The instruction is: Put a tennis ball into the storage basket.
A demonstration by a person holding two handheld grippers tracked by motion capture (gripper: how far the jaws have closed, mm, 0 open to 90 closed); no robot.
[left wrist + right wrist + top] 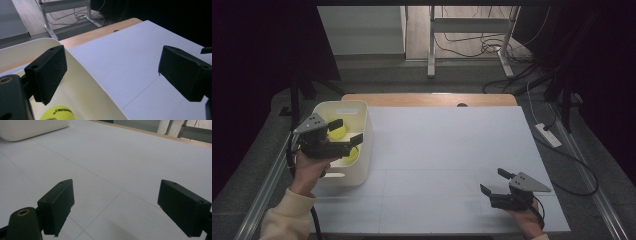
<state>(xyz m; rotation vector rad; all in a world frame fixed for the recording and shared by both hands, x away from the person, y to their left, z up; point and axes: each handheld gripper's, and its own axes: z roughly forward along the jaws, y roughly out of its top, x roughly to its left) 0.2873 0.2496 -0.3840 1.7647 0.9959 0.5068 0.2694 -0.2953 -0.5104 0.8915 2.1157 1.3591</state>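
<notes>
Left gripper point(346, 131) held over right rim of white bin point(362, 150) at surface's left edge, jaws apart, nothing between. Two yellow tennis balls point(337, 132) inside bin, just under jaws, untouched. Right gripper point(495, 183) low over white surface point(437, 150) near front right corner, jaws apart, empty. Cables on floor beyond far edge.

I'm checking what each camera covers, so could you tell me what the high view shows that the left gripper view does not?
High view alone: two yellow balls in the white bin, the left tool open over the bin, the right tool open above the white table, and both hands.
Left gripper view alone: lettering on the one ball it sees, close up beneath its jaws.
Shared: bin, table, wooden edge, floor cables.
</notes>
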